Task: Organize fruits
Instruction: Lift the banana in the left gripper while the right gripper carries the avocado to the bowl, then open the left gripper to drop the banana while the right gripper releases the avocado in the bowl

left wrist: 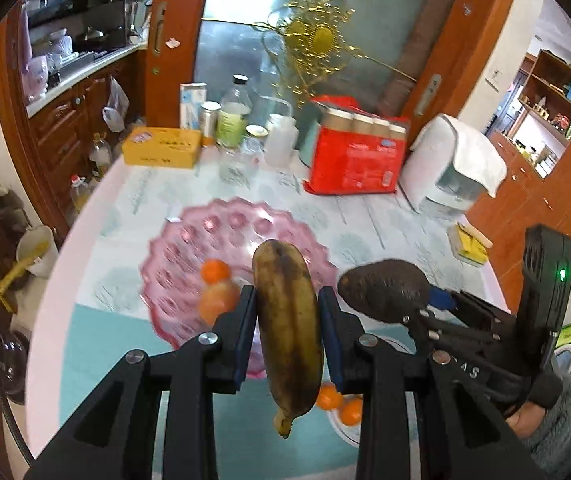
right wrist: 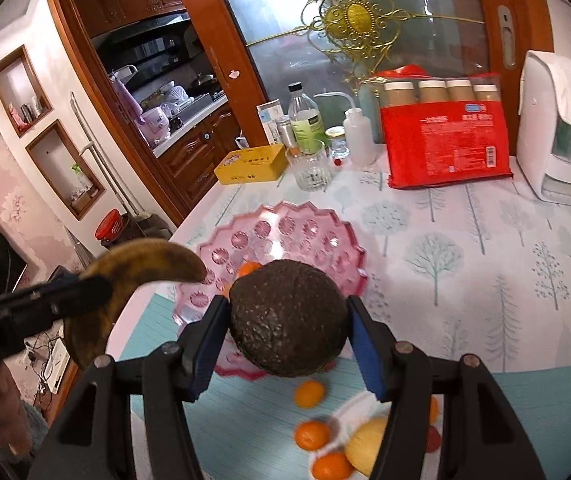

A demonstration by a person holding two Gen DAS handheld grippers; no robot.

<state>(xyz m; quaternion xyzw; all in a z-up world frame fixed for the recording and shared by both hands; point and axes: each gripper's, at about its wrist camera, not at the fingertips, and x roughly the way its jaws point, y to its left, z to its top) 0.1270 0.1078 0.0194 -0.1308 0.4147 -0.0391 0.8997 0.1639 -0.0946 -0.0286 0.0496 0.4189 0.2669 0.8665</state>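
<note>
Holding a fruit in each hand above the surface point(right wrist: 465, 280): the left hand-held gripper point(left wrist: 287, 316) is clamped on a banana point(left wrist: 287, 332), jaws squeezed near their tightest across its middle, tip pointing up and stem hanging below the pads; the right hand-held gripper point(right wrist: 288, 320) has its jaws about half apart and pressed on both sides of a dark avocado point(right wrist: 287, 316), which fills the gap. Both fruits hang in the air, just in front of and above the pink bowl point(right wrist: 325, 220), which already has a couple of small oranges point(left wrist: 215, 272) in it. More oranges point(right wrist: 309, 394) and a yellow fruit point(right wrist: 365, 444) sit on or beside a white plate point(right wrist: 355, 406) nearer the camera. Banana looks overripe, heavily browned, so probably soft and easy to bruise or split under a tight pinch; mid-body hold balances it well, but a gentle set-down is safer than a drop. Avocado is rounder, heavier, with a rough pebbly skin that gives good friction; the grip across its widest part looks secure, though a ripe one may dent. The bowl looks like thin, rigid plastic or glass, so it may slide or tip if a fruit lands on the rim. Lowering both into the centre seems the likely next step.
</note>
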